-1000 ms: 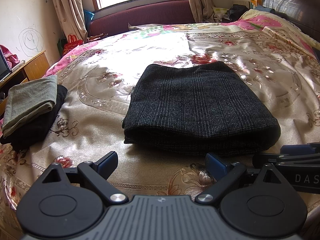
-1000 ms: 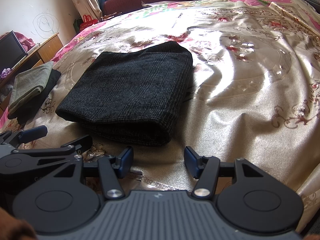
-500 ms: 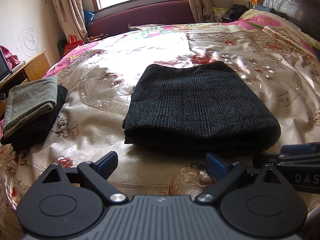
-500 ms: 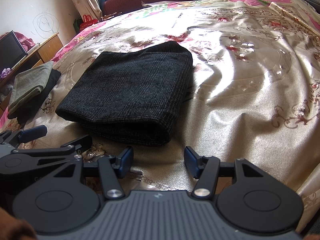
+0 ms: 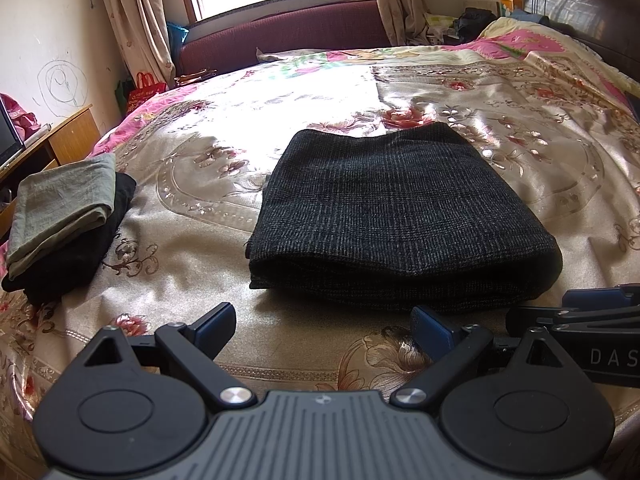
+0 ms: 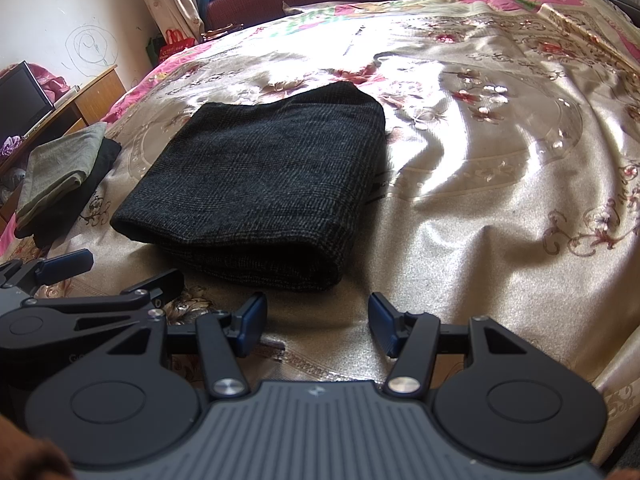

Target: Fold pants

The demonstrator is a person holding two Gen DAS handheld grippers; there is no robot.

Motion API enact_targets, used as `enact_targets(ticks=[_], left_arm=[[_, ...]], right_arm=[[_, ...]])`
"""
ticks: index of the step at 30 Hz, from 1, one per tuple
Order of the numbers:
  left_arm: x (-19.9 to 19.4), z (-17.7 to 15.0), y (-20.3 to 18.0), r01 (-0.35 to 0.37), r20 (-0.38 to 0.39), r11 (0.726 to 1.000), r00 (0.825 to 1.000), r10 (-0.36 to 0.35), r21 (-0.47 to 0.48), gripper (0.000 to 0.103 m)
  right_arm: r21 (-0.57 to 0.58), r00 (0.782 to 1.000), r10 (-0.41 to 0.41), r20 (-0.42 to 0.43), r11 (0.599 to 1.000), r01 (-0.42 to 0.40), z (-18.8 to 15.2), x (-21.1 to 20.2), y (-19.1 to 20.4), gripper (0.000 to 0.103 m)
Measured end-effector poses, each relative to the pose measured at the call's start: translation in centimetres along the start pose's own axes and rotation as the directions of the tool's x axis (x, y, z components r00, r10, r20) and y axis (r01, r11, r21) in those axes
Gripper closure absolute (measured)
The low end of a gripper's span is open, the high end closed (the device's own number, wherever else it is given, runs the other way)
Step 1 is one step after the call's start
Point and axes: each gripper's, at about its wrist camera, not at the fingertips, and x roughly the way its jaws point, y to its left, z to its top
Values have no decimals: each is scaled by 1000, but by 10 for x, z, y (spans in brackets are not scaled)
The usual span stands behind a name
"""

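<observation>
Dark checked pants [image 5: 392, 216] lie folded into a thick rectangle on the bed, with the rounded fold edge toward me; the same pants [image 6: 264, 184] appear left of centre in the right wrist view. My left gripper [image 5: 324, 326] hovers just short of that near edge, open, with nothing between its blue pads. My right gripper [image 6: 316, 320] stands beside it to the right, also open and empty, a little off the pants' near right corner. Each gripper shows at the edge of the other's view.
A shiny floral bedspread [image 5: 192, 240] covers the bed. A stack of folded clothes [image 5: 60, 220], grey-green on black, sits at the left edge. A wooden desk [image 5: 68, 136] with a screen stands left, a maroon bench [image 5: 288, 36] under the window, a dark headboard [image 5: 580, 4] at right.
</observation>
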Motion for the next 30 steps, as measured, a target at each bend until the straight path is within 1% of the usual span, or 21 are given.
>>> enact_targets(ticks=[30], left_arm=[[1,1,2,-7,6,1000,1000,7,11,0]], right_arm=[[-2,1000,-2,0,1000,2,-1,0,0,46]])
